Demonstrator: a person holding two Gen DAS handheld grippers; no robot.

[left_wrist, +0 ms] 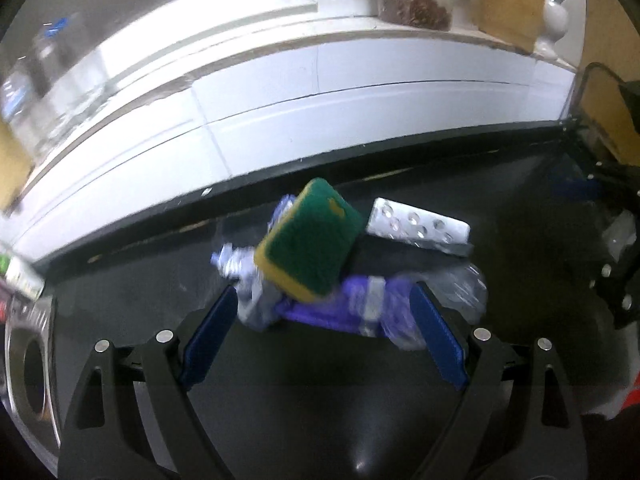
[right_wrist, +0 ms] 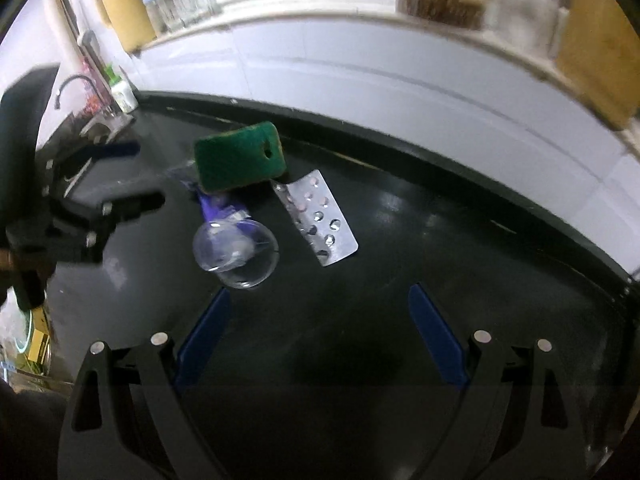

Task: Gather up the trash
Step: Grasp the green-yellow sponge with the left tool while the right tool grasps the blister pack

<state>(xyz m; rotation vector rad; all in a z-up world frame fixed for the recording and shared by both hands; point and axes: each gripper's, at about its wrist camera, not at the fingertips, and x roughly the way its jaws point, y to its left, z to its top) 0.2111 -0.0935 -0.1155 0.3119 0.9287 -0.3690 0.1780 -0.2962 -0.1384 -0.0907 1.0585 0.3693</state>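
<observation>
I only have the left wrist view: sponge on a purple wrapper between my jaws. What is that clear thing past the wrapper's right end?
Observer: From the right wrist view, it is a clear plastic cup lying on its side.
Operator: Is the right gripper holding anything?
Observer: No. The right gripper is open over bare black counter, short of the pile.
Operator: Is the blister pack pinned under anything?
Observer: Its near end lies free; the green sponge sits just beyond its far end.

A glossy black surface [right_wrist: 400, 240] runs along a white tiled wall. On it lie a green-and-yellow sponge [right_wrist: 240, 160], a silver pill blister strip [right_wrist: 316, 218], a clear plastic cup [right_wrist: 236, 254] on its side and a crumpled purple wrapper [left_wrist: 352, 312], clustered together.
</observation>
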